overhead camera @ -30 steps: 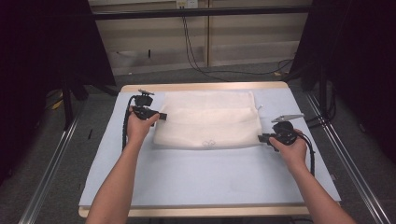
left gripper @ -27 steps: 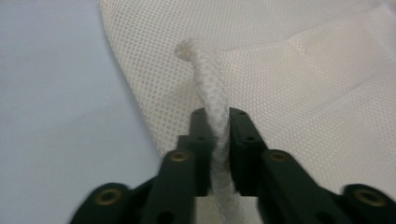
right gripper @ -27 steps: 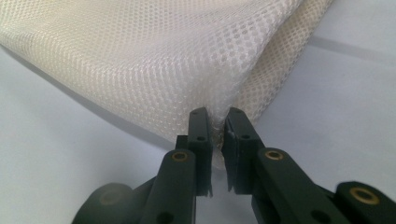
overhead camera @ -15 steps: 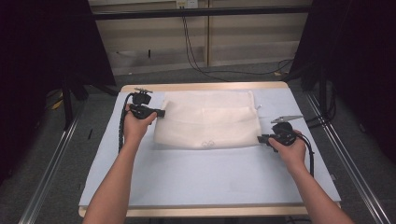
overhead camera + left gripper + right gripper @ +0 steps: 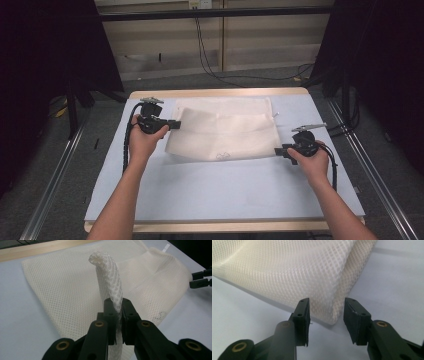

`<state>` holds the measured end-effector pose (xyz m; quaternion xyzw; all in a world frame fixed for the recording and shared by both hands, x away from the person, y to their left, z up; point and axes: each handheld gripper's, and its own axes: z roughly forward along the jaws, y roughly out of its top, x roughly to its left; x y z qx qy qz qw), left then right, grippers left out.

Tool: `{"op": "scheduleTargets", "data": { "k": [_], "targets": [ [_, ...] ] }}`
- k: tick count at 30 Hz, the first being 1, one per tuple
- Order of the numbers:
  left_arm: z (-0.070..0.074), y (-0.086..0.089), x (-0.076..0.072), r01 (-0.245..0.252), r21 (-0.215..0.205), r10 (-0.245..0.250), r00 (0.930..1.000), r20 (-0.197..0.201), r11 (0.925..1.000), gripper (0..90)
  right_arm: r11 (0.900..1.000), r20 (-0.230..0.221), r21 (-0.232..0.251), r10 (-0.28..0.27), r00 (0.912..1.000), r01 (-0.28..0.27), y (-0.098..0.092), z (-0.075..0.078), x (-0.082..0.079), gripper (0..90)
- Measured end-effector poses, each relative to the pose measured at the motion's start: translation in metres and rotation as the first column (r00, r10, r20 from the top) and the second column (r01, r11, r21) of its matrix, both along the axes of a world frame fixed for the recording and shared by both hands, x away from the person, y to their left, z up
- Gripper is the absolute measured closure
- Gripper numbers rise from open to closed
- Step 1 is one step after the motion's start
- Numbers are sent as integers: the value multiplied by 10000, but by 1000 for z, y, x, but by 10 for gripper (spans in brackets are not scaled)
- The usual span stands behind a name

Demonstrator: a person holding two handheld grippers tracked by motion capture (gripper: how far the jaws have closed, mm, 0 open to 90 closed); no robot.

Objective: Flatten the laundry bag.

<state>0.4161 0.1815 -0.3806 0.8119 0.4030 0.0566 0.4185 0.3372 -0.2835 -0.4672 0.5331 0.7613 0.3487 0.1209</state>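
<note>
We see a table (image 5: 210,200) covered in pale blue, and on its far half lies a cream mesh bag (image 5: 225,132), folded flat. At the bag's left edge our left gripper (image 5: 172,124) pinches a raised fold of the mesh. At the near right corner our right gripper (image 5: 278,152) has just been opening; its jaws stand spread, the corner between them unpressed.

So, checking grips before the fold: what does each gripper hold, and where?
Left gripper pinches the mesh bag by a raised fold. Right gripper, just opened, holds nothing.
</note>
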Motion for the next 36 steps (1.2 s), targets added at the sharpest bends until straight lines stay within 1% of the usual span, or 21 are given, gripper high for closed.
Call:
{"op": "scheduleTargets", "data": {
  "k": [1, 2, 3, 4, 5, 8, 11, 13, 14, 18, 19, 21, 22, 23, 25, 27, 28, 29, 31, 34, 36],
  "targets": [
    [-2, 1, -1, 13, -86, -14, 10000, -29, 10000, 845, 10000, 97, 27, 0, 10000, 0, 0, 1, 0, 553],
    [-3, 3, -2, 166, -22, -166, 9999, -31, 9999, 845, 10000, 168, 80, -54, 9998, 52, 2, 3, 1, 543],
    [-4, 3, -3, 114, -82, -115, 9999, -87, 9999, 846, 9999, 269, 115, -87, 9996, 84, 3, 5, 2, 529],
    [-4, 4, -4, 252, 32, -251, 9996, -84, 9997, 845, 9998, 465, 161, -131, 9988, 123, 5, 7, 5, 501],
    [-5, 4, -5, 201, -111, -202, 9998, -53, 9997, 845, 9998, 465, 161, -131, 9988, 123, 5, 7, 5, 501],
    [-7, 7, -7, 315, -29, -316, 9994, -115, 9995, 845, 9997, 645, 205, -161, 9978, 148, 11, 8, 12, 497],
    [-10, 9, -8, 278, -110, -280, 9993, -239, 9996, 846, 9987, 658, 432, -313, 9973, 285, 15, 9, 22, 513],
    [-12, 11, -9, 303, -138, -307, 9991, -284, 9994, 847, 9960, 730, 640, -666, 9951, 619, 16, 9, 29, 516],
    [-12, 13, -9, 302, -164, -307, 9990, -315, 9994, 847, 9951, 907, 680, -778, 9928, 717, 17, 11, 36, 520],
    [-12, 15, -12, 465, -124, -468, 9986, -258, 9988, 847, 9931, 1109, 894, -862, 9901, 764, 21, 14, 45, 519],
    [-12, 15, -12, 495, -110, -498, 9984, -249, 9987, 847, 9930, 1103, 918, -838, 9904, 738, 22, 15, 48, 529],
    [-12, 15, -14, 471, -111, -474, 9985, -259, 9988, 847, 9889, 1146, 1205, -1002, 9883, 863, 22, 14, 50, 629],
    [-13, 15, -15, 387, -203, -392, 9989, -251, 9990, 847, 9900, 1213, 1139, -971, 9879, 833, 21, 13, 51, 739],
    [-13, 17, -16, 392, -127, -395, 9989, -250, 9992, 847, 9918, 1255, 1054, -858, 9884, 727, 21, 13, 51, 819],
    [-15, 19, -19, 311, -179, -315, 9992, -249, 9994, 847, 9919, 1232, 1102, -761, 9895, 626, 19, 13, 48, 890],
    [-17, 23, -21, 257, -253, -265, 9992, -300, 9993, 847, 9930, 1366, 1068, -654, 9885, 509, 16, 15, 41, 900],
    [-18, 25, -22, 262, -165, -266, 9993, -271, 9995, 847, 9922, 1420, 1147, -650, 9877, 488, 14, 15, 39, 900],
    [-19, 26, -24, 242, -247, -249, 9993, -292, 9994, 847, 9922, 1420, 1147, -650, 9877, 488, 14, 15, 39, 900],
    [-23, 29, -29, 140, -375, -153, 9993, -352, 9992, 849, 9920, 1684, 1171, -670, 9834, 475, 7, 18, 30, 900],
    [-25, 31, -33, 137, -299, -149, 9990, -432, 9995, 850, 9917, 1780, 1154, -777, 9810, 576, 1, 18, 23, 900],
    [-29, 34, -37, 128, -384, -148, 9985, -524, 9992, 851, 9896, 1829, 1297, -849, 9795, 615, -5, 16, 15, 900]
  ]
}}
